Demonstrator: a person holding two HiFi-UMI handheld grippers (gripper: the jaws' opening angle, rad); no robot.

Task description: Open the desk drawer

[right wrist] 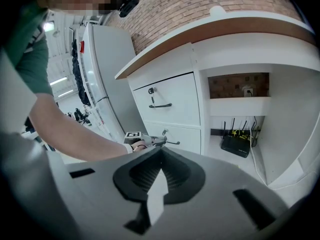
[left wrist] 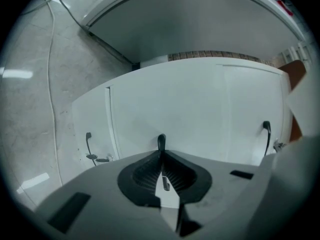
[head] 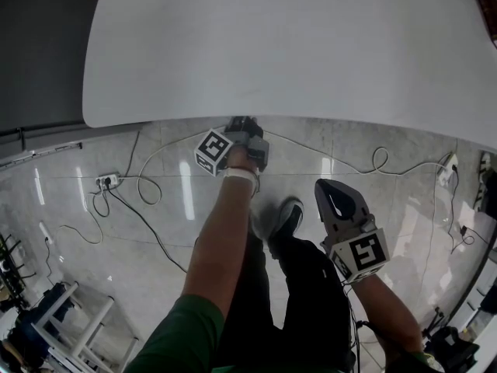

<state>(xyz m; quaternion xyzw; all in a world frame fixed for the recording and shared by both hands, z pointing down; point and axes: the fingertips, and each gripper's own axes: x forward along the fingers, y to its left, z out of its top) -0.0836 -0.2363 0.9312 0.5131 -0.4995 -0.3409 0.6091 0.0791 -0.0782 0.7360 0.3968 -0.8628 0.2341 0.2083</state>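
Note:
The white desk (head: 295, 45) has stacked drawers under its top. In the right gripper view, my left gripper (right wrist: 152, 141) is at the dark handle (right wrist: 172, 143) of the lower drawer (right wrist: 185, 134). In the left gripper view that handle (left wrist: 161, 141) stands up between the tips of my left gripper (left wrist: 161, 153), which is shut on it against the white drawer front (left wrist: 200, 114). From the head view, the left gripper (head: 245, 127) reaches under the desk edge. My right gripper (head: 330, 193) hangs back near the person's leg, shut and empty (right wrist: 161, 153).
An upper drawer with its own handle (right wrist: 160, 105) sits above. A black router (right wrist: 236, 145) stands in the desk's open niche. Cables (head: 144, 185) and a power strip (head: 107, 181) lie on the tiled floor. A tall grey cabinet (right wrist: 107, 74) stands to the left of the drawers.

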